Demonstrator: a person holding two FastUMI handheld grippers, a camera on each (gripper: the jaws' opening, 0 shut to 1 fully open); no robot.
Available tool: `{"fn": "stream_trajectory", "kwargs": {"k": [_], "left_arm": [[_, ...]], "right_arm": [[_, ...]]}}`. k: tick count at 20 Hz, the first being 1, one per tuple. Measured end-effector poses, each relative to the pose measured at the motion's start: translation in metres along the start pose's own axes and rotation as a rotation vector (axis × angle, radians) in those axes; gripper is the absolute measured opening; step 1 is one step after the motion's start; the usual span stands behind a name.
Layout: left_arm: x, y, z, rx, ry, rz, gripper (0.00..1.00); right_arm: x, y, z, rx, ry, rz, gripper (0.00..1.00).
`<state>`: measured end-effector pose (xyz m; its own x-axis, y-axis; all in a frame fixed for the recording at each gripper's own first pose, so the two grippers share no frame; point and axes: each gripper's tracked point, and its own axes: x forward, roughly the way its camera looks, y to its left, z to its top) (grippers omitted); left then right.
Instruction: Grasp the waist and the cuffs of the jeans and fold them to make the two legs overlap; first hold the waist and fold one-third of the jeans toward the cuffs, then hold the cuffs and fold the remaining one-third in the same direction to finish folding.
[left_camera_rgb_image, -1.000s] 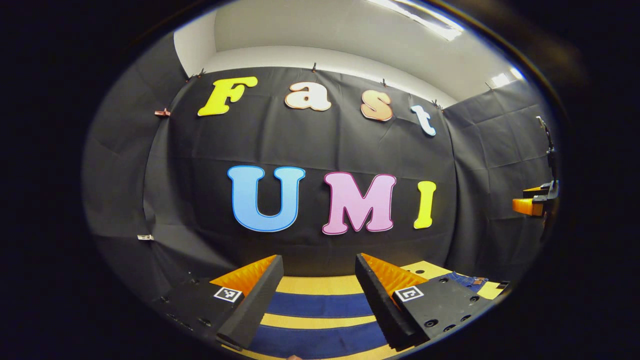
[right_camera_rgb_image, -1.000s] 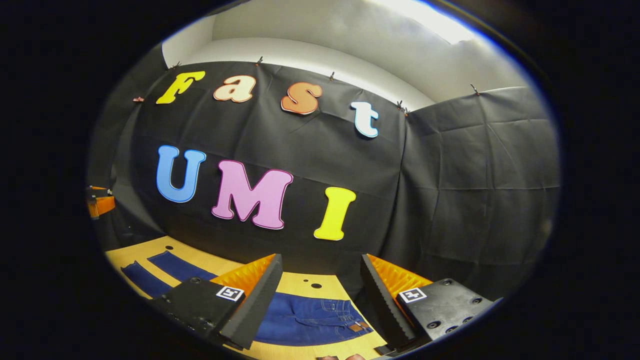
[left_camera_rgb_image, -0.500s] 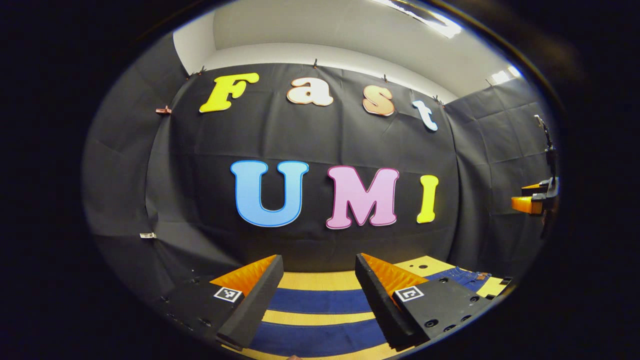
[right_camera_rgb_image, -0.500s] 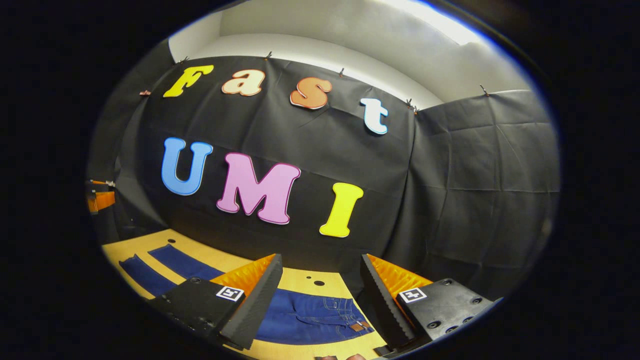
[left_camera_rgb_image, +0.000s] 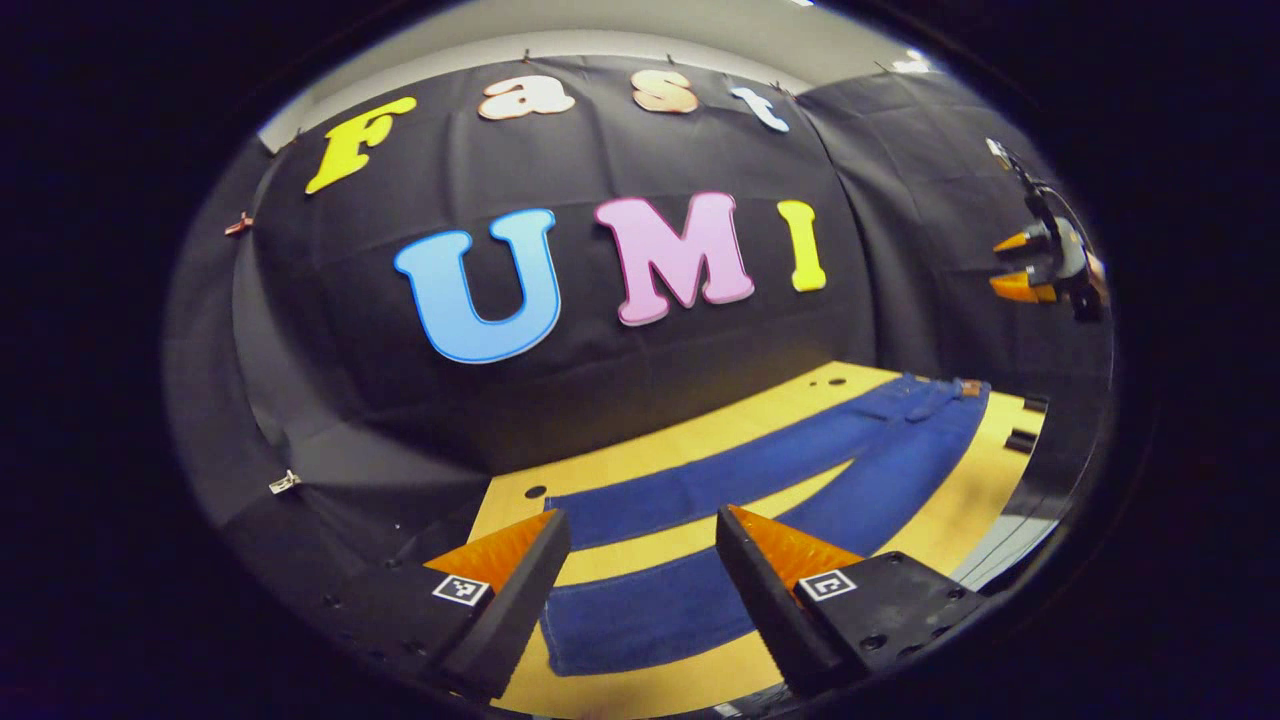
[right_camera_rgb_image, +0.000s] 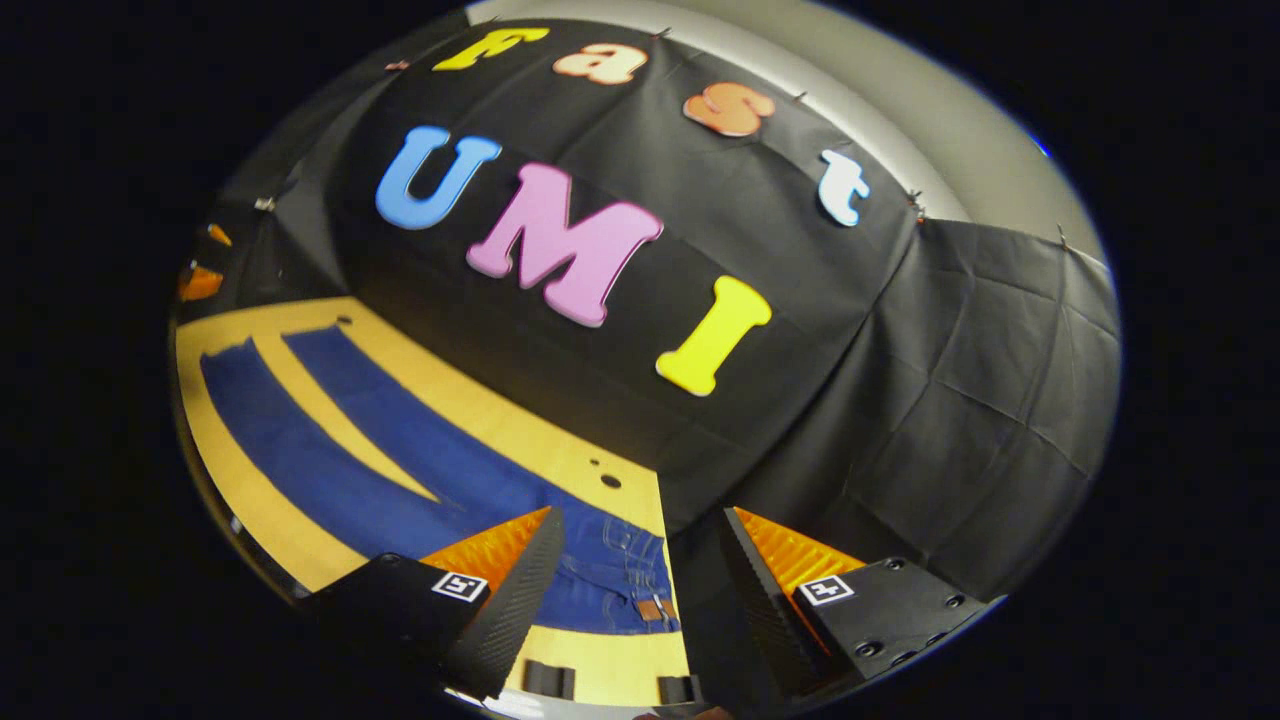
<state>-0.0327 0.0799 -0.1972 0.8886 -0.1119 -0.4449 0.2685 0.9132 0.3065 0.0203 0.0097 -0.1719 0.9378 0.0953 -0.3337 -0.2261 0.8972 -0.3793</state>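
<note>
Left gripper view: left gripper (left_camera_rgb_image: 640, 565), fingers spread and empty, above the cuffs (left_camera_rgb_image: 575, 620) of jeans (left_camera_rgb_image: 800, 470) lying flat on the table (left_camera_rgb_image: 700, 435). Right gripper (right_camera_rgb_image: 640, 565), likewise spread, hovers by the waist (right_camera_rgb_image: 625, 585).

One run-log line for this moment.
jeans: flat, unfolded, legs apart | left gripper: open over cuffs | right gripper: open over waist
</note>
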Motion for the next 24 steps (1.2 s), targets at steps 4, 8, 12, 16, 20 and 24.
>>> {"fn": "stream_trajectory", "kwargs": {"k": [4,8,12,16,20,24], "left_arm": [[0.015,-0.011,-0.074,0.186,0.156,-0.163,0.97],[0.029,-0.001,-0.141,0.482,0.285,-0.310,0.98],[0.035,0.010,-0.186,0.721,0.371,-0.427,0.98],[0.045,0.012,-0.218,0.761,0.454,-0.553,0.98],[0.049,0.017,-0.229,0.779,0.487,-0.588,0.98],[0.074,0.019,-0.223,0.781,0.465,-0.600,0.95]], "right_arm": [[0.029,0.013,-0.040,0.087,0.112,0.038,0.96],[0.069,0.009,-0.068,-0.042,0.140,0.022,0.96],[0.093,0.023,-0.106,-0.214,0.208,0.123,0.97],[0.099,0.043,-0.140,-0.402,0.224,0.282,0.97],[0.096,0.060,-0.181,-0.637,0.238,0.466,0.97],[0.100,0.070,-0.233,-0.790,0.286,0.595,0.96]]}}
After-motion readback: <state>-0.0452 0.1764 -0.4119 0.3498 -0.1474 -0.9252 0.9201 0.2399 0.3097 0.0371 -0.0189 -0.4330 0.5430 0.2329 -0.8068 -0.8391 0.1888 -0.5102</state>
